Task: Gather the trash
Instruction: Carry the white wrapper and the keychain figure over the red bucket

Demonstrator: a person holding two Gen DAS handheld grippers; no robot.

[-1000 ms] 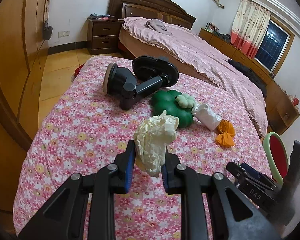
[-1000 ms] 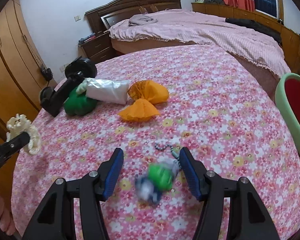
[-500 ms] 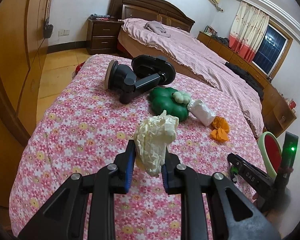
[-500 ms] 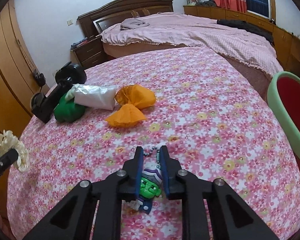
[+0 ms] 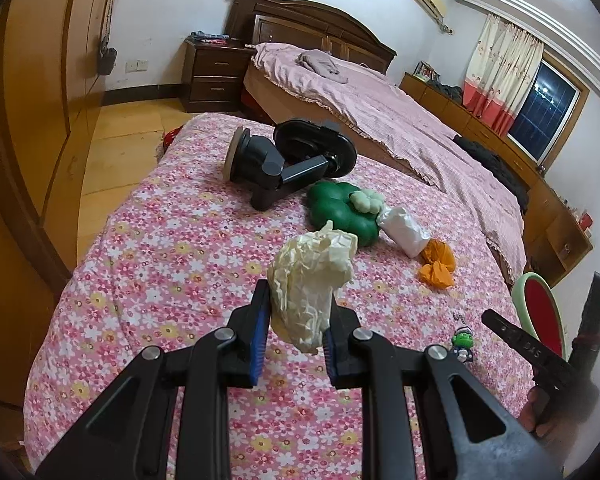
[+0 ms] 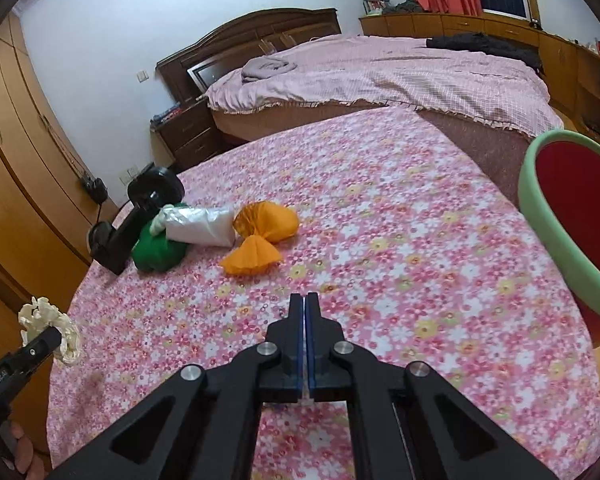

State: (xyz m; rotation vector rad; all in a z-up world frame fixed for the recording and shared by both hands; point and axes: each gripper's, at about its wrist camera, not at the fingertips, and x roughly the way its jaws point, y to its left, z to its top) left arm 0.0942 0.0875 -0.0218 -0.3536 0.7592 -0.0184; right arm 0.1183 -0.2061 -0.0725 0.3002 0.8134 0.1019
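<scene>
Left gripper (image 5: 298, 297) jaws pinching crumpled paper (image 5: 312, 272); red bin (image 6: 534, 220), right side cut off

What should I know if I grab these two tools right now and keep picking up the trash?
Left tool: shut on the crumpled cream paper, held in the air.
Right tool: shut, its jaws have just been closing, and nothing shows between them. The green keychain figure is by its tip; I cannot tell whether it is caught or dropped.
On the flowered bedspread: orange paper and white bag.
The red bin stands on the right.
Left to do: bin the cream paper, check the keychain, then fetch the rest.
</scene>
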